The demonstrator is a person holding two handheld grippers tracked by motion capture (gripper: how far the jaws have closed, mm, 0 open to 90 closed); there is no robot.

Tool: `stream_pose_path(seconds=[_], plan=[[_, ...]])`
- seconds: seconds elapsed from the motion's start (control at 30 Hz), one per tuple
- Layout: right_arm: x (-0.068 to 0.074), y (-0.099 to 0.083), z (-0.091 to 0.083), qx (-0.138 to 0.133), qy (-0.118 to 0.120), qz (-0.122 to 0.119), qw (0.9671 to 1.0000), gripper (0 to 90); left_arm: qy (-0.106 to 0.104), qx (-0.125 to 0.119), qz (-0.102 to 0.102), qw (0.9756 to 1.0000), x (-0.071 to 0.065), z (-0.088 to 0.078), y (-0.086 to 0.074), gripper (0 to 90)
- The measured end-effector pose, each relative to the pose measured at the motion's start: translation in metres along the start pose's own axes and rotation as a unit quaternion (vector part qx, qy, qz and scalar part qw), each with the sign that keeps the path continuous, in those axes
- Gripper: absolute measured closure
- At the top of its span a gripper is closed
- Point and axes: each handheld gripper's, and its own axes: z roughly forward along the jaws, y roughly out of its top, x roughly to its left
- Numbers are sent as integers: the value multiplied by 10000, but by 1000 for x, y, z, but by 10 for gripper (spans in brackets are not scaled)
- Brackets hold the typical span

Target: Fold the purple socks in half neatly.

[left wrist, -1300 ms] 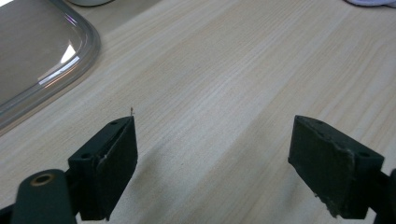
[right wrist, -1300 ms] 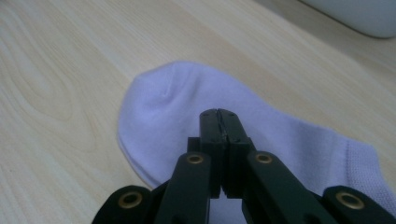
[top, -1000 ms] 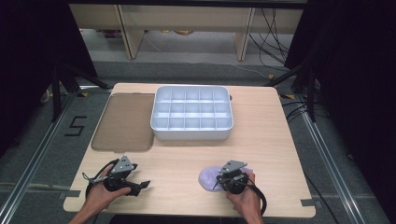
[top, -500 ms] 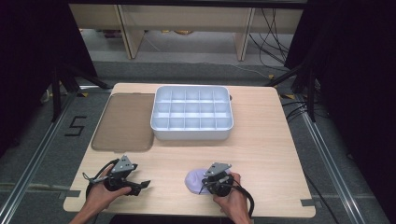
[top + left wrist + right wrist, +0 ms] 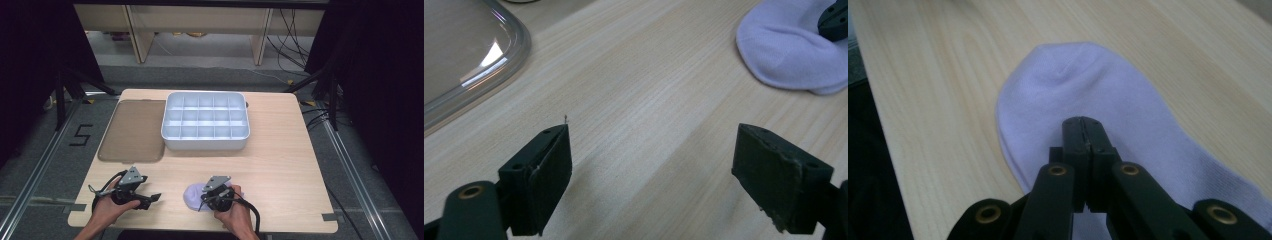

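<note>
1. Pale lilac sock [image 5: 194, 196] lying flat on the tabletop [image 5: 280, 170], near the front edge, between the two hands and closer to the right one.
2. Right gripper [image 5: 209, 199] resting over the sock's right part, jaws pressed fully together. In the right gripper view, closed tip [image 5: 1084, 131] sits on top of the fabric [image 5: 1083, 85]; cannot tell whether a fold of cloth is caught between the pads or the tip merely presses on it.
3. Judged reason for that posture: closed tip serves to pin or drag the sock along the wood rather than lift it.
4. Left gripper [image 5: 150, 198] low over bare wood, well apart from the sock, jaws spread wide with nothing between them. In the left gripper view, sock edge [image 5: 791, 55] visible at upper right, beyond the open jaws.
5. Judged reason: left side parked open, ready to take the free end once within reach.
6. White compartment tray [image 5: 205, 142] at the tabletop's centre rear, all cells empty; smoky translucent lid [image 5: 132, 131] laid flat just beside it on the left, presumably set aside so the cells stay accessible.
7. Step in hand, as judged: positioning or flattening the sock before folding or stowing; nothing yet in the tray.
</note>
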Motion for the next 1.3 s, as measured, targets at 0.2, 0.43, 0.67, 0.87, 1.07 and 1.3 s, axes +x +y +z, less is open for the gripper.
stream_pose_path(seconds=[0.2,0.43,0.67,0.87,1.07,1.3], plan=[[8,7,5,52,156,-203,9997,900,17,25,-77,10000,-1,0,0,155],[13,8,6,46,282,-207,9994,871,-46,37,11,10000,-1,0,0,155],[2,5,-15,-267,113,-97,9995,879,-96,28,31,9999,-1,-2,0,155],[-17,-16,-35,-236,-133,130,9995,886,-221,-25,-259,9994,-6,-1,1,162],[-24,-28,-42,-210,-316,245,9990,886,-217,-13,-200,9996,-10,1,3,166],[-21,-29,-29,38,-217,202,9996,887,-326,-170,-198,9991,-22,3,6,215]])
